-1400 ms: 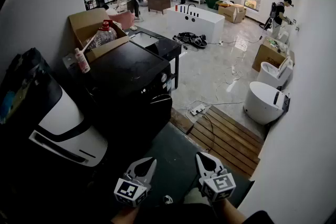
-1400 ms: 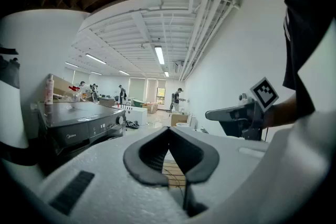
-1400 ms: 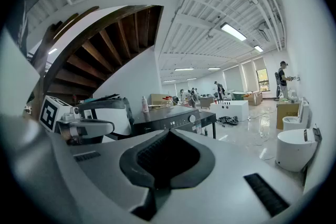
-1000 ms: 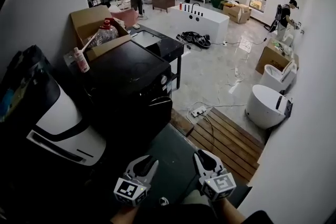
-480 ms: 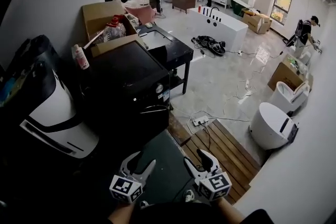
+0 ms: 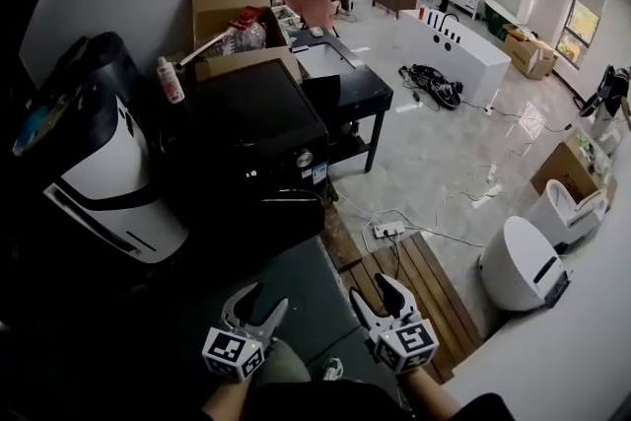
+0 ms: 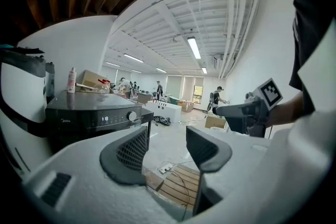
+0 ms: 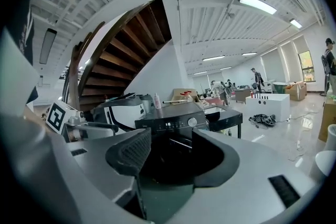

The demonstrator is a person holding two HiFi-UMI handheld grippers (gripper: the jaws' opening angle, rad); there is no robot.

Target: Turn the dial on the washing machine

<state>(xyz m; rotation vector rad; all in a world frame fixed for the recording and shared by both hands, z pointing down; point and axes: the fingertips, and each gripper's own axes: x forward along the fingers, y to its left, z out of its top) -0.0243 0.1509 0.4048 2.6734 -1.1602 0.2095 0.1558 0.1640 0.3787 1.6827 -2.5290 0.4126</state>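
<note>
The black washing machine (image 6: 251,138) stands ahead of me and to the left, its round silver dial (image 6: 305,159) at the right end of the front panel. In the left gripper view the dial (image 7: 133,116) shows far beyond the jaws, and in the right gripper view the dial (image 8: 192,122) sits above the jaw gap. My left gripper (image 6: 264,303) hangs low near my body, its jaws opening with nothing between them. My right gripper (image 6: 372,293) is beside it, open and empty. Both are well short of the machine.
A white and black appliance (image 6: 108,182) stands left of the machine. A cardboard box (image 6: 232,10) and a spray bottle (image 6: 170,79) sit behind it, a black table (image 6: 350,89) to its right. A green mat (image 6: 296,286), wooden decking (image 6: 424,281) and a power strip (image 6: 385,230) lie on the floor. People work at the back.
Both grippers' jaws have gone from shut to open. My view has swung left and down, so the washing machine sits more central; the grippers stay low by my body.
</note>
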